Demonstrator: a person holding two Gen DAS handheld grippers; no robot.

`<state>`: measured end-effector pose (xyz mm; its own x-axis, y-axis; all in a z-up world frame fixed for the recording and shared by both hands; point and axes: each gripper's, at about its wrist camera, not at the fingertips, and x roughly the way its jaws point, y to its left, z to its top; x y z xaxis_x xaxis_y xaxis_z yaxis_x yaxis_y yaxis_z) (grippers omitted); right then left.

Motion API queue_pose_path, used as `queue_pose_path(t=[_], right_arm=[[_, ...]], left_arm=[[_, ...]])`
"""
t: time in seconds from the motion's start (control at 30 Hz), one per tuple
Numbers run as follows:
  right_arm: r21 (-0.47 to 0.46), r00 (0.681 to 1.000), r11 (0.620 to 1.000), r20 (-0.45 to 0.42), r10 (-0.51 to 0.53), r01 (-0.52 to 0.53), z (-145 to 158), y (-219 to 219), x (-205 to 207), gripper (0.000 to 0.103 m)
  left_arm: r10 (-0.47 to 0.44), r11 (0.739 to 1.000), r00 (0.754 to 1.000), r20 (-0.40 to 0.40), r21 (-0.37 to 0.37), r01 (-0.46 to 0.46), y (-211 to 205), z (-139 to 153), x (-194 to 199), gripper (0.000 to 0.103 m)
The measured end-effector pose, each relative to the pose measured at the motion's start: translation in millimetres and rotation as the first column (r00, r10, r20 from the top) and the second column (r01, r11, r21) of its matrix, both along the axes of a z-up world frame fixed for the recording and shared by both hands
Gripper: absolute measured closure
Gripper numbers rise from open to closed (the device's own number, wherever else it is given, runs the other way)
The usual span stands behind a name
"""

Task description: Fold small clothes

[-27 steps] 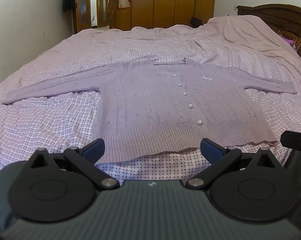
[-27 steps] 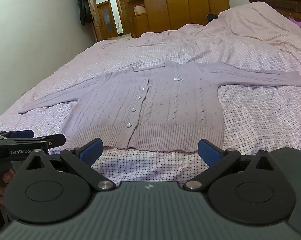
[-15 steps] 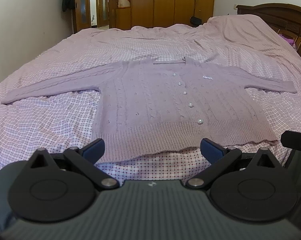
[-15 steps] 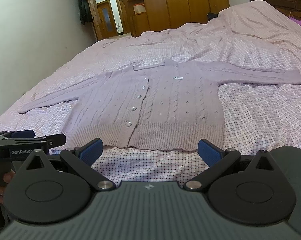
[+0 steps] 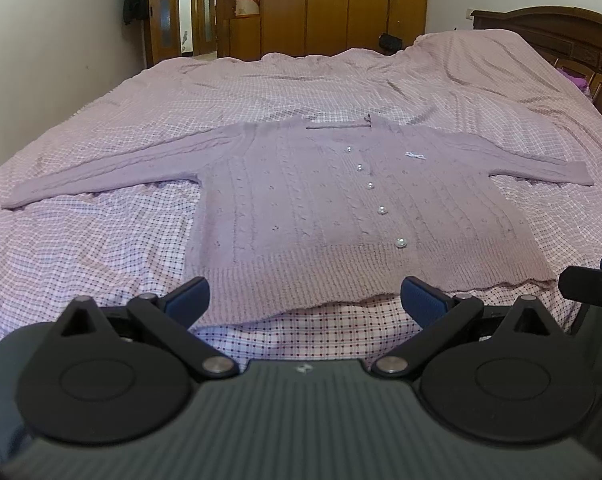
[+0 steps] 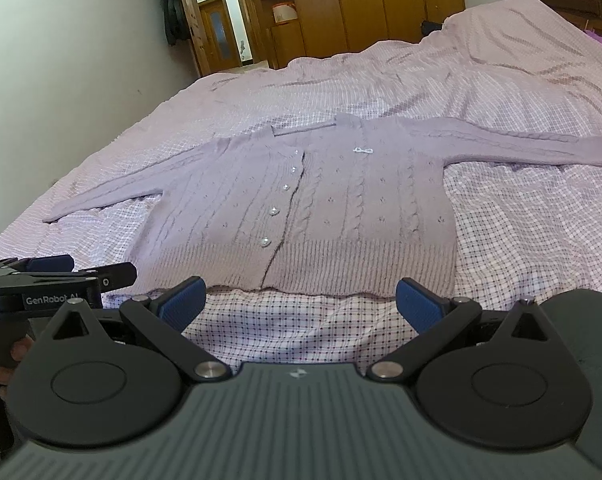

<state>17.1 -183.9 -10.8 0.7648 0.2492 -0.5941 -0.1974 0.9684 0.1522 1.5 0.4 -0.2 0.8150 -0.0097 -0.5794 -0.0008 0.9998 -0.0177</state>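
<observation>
Near bed foot edge: cardigan flat, unfolded. Left gripper, right gripper wide, empty. Folding not begun; next, probably grasp a sleeve.

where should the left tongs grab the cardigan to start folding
Probably the left sleeve cuff: the cardigan lies flat, buttoned, sleeves spread wide. Bring the open left tongs in low from the outer side, pinch the free cuff edge and carry it across the body.
</observation>
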Motion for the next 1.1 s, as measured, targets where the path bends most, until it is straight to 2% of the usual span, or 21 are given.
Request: queue_pose_path(t=[0.13,0.4,0.7,1.0,1.1], right_arm=[[-0.002,1.0,1.0,0.001,0.0,0.0,-1,1,3,0.0],[-0.002,1.0,1.0,0.001,0.015,-0.015,-5,7,15,0.0],[-0.013,1.0,1.0,0.011,0.027,-0.027,-6,22,42,0.0],[-0.032,0.997,0.997,-0.034,0.065,-0.066,-8,59,84,0.0],[-0.037,0.994,0.994,-0.035,0.101,-0.102,-4,78,99,0.0]], left_arm=[[-0.004,1.0,1.0,-0.013,0.013,0.004,0,-1,0,0.0],[0.034,0.999,0.999,-0.007,-0.015,-0.034,11,-2,7,0.0],[0.059,0.998,0.997,-0.04,0.017,-0.058,20,-10,24,0.0],[0.125,0.99,0.991,-0.049,-0.06,-0.128,58,-12,38,0.0],[0.157,0.98,0.987,-0.043,-0.116,-0.161,79,-12,42,0.0]])
